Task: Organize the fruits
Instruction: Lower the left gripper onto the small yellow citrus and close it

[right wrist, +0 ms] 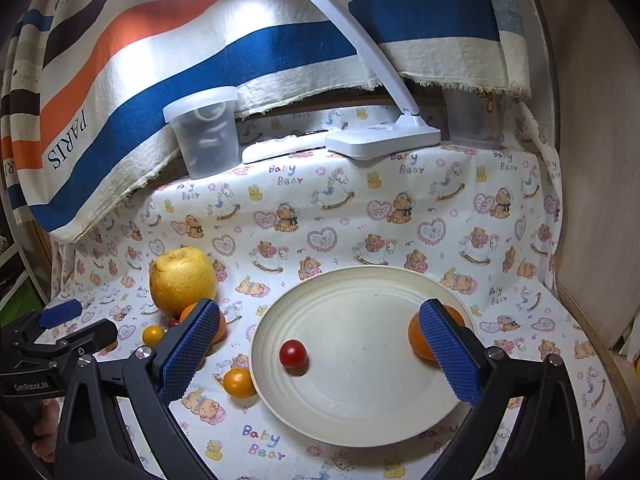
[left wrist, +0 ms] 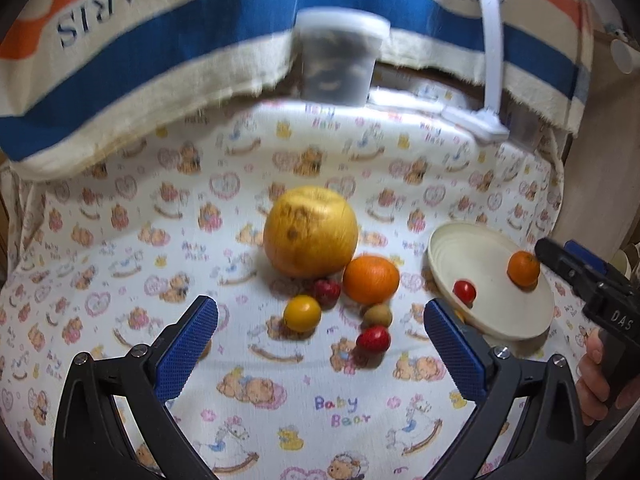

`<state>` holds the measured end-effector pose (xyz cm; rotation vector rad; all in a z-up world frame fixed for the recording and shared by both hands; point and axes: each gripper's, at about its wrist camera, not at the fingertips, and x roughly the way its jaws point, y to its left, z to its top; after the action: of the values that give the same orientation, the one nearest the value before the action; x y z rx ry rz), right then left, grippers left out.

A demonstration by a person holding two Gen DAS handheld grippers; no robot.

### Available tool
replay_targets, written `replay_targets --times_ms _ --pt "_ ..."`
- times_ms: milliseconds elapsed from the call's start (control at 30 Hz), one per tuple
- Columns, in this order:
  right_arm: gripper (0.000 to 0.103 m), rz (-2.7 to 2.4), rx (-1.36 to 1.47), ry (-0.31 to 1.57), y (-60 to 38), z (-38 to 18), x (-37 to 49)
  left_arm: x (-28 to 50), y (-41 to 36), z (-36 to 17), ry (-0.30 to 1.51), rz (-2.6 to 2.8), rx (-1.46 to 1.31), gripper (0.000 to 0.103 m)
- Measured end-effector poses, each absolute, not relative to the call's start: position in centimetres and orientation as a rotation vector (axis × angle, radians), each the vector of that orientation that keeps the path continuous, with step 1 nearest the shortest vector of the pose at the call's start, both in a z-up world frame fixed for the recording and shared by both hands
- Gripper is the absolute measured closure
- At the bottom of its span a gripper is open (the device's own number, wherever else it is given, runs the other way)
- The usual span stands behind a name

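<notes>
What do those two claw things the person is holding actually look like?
Both are alike. The left gripper and right gripper have black, curved, angular frames with silver screws and two fingers faced with blue, dotted rubber pads. White lettering marks the black handles. Bare fingers show; no sleeves or cables are visible.

Left gripper jaws spread wide, right gripper jaws spread wide, both empty

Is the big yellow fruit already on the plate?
No, the big yellow fruit sits on the cloth, left of the plate.

matt plate, cloth cover, plastic tub
</notes>
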<state>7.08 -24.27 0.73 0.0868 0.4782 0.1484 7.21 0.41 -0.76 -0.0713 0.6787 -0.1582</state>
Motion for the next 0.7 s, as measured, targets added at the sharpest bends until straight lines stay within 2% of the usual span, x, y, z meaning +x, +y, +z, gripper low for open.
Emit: replay_targets --times_ms 200,367,700 --pt "0.002 0.140 0.094 0.490 -24.4 0.7 7.2 8.2 1.0 -1.9 0.753 -0.179 -0.123 0.014" --pt "0.002 0.147 0.090 0.498 -24.3 0.6 7.3 9.5 2.0 -2.7 0.780 -0.171 -0.152 0.033" --pt "0.002 0.147 0.087 0.505 -24.2 0.5 7.3 11.7 3.5 -4.8 0.863 -0.211 -0.261 0.061"
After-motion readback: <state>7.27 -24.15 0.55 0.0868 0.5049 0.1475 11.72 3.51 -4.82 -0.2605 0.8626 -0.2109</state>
